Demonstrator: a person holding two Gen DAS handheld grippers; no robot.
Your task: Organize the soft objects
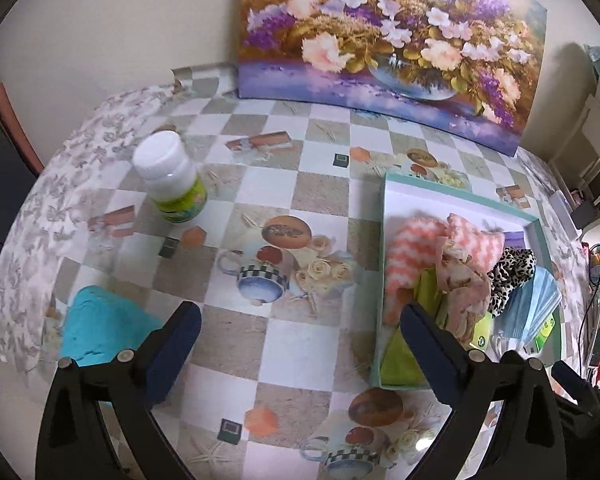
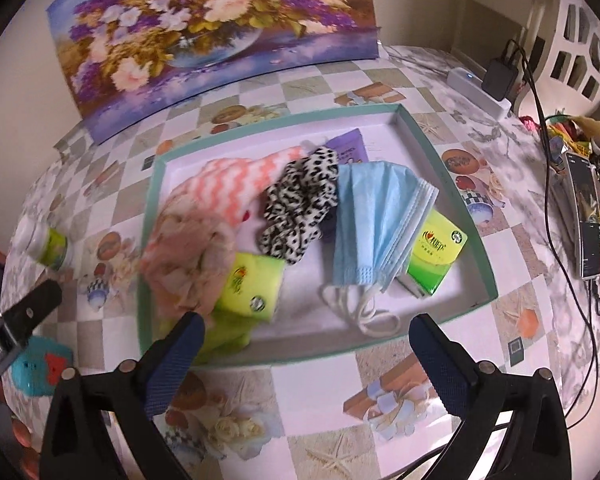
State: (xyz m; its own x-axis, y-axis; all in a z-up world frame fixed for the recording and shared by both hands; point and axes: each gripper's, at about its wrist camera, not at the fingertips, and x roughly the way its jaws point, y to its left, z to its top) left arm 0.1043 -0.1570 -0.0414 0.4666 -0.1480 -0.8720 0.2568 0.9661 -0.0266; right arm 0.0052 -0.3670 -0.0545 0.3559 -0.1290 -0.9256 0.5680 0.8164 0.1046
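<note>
A shallow teal-rimmed box (image 2: 466,216) on the table holds soft things: a pink-and-white zigzag cloth (image 2: 236,184), a pale floral scarf (image 2: 188,256), a leopard-print scrunchie (image 2: 300,208), a blue face mask (image 2: 376,216), and green tissue packs (image 2: 256,280). My right gripper (image 2: 306,340) is open and empty, just in front of the box's near rim. My left gripper (image 1: 300,328) is open and empty over the table, left of the box (image 1: 382,240). A turquoise soft object (image 1: 104,320) lies by its left finger.
A white-capped bottle with a green label (image 1: 172,178) stands on the checkered tablecloth. A flower painting (image 1: 388,40) leans on the back wall. A power strip (image 2: 480,88), cables and a phone (image 2: 588,220) lie at the right edge.
</note>
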